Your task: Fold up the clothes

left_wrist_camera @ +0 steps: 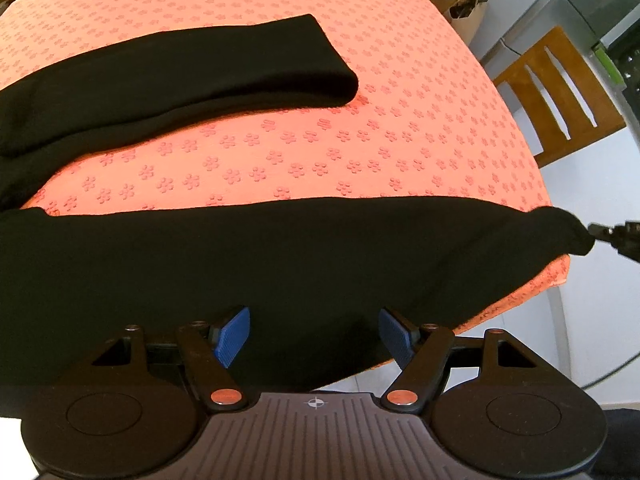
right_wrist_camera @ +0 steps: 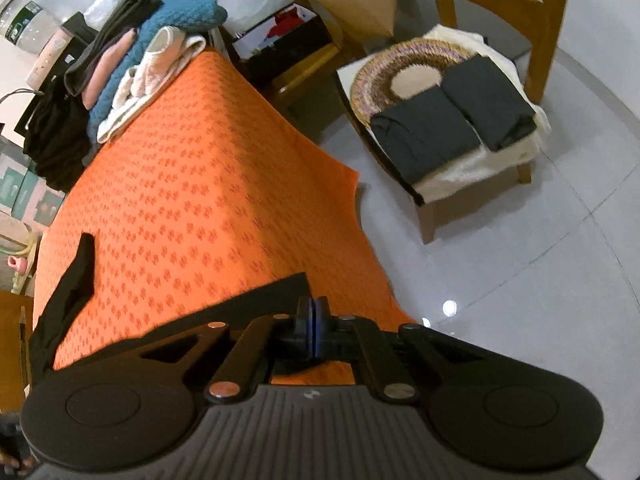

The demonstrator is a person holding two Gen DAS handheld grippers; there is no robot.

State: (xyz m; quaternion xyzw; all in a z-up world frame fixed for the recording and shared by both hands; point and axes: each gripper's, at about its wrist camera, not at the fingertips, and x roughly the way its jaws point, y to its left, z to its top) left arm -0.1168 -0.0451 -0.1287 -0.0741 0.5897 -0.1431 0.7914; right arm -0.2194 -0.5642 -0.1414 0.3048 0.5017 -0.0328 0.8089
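A black garment [left_wrist_camera: 224, 256] lies spread on the orange flower-patterned tablecloth [left_wrist_camera: 320, 152], one sleeve [left_wrist_camera: 200, 68] stretched across the far side. My left gripper [left_wrist_camera: 314, 334] is open, blue pads over the garment's near edge, holding nothing. My right gripper [right_wrist_camera: 313, 320] is shut on the corner of the black garment [right_wrist_camera: 240, 304] at the table's edge; it shows at the right in the left wrist view [left_wrist_camera: 600, 232], pinching the garment's end. The other sleeve [right_wrist_camera: 76, 276] lies at the left in the right wrist view.
A stack of folded clothes [right_wrist_camera: 152, 48] sits at the table's far end. A wooden chair [right_wrist_camera: 480, 80] beside the table holds folded black items [right_wrist_camera: 452, 116] on a round woven mat. Another wooden chair [left_wrist_camera: 560, 96] stands right of the table. White tiled floor [right_wrist_camera: 520, 280] surrounds.
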